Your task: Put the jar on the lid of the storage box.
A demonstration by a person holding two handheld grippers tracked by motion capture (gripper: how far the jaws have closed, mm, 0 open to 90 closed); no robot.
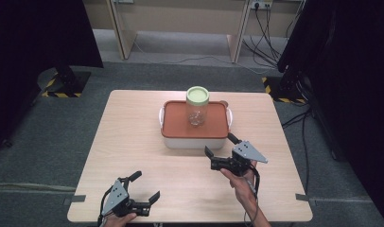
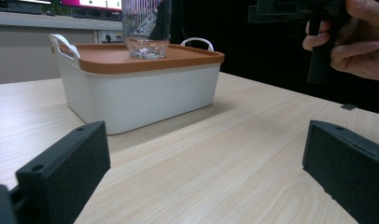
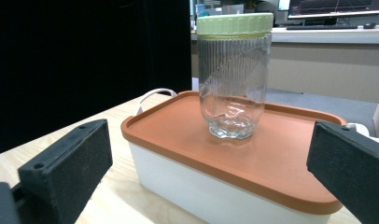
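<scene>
Your right tool [image 1: 222,148] stands wide and empty just below centre frame, aimed at the glass jar [image 3: 233,79], which stands upright on the orange lid [image 3: 281,154] of the white box [image 2: 136,93]. Expect ribbed glass: rigid, smooth, breakable, likely light. Grip mid-body, below the green cap [image 3: 235,24]. Your left tool [image 1: 145,188] waits wide at lower left of the bench [image 1: 133,142].

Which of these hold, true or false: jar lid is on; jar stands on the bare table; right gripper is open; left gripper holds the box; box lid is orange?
1. The glass jar has its green lid on. True.
2. The jar stands on the bare table. False: it stands on the box's orange lid.
3. The right gripper is open. True.
4. The left gripper holds the white box. False: it is open, apart from it.
5. The box lid is orange. True.
</scene>
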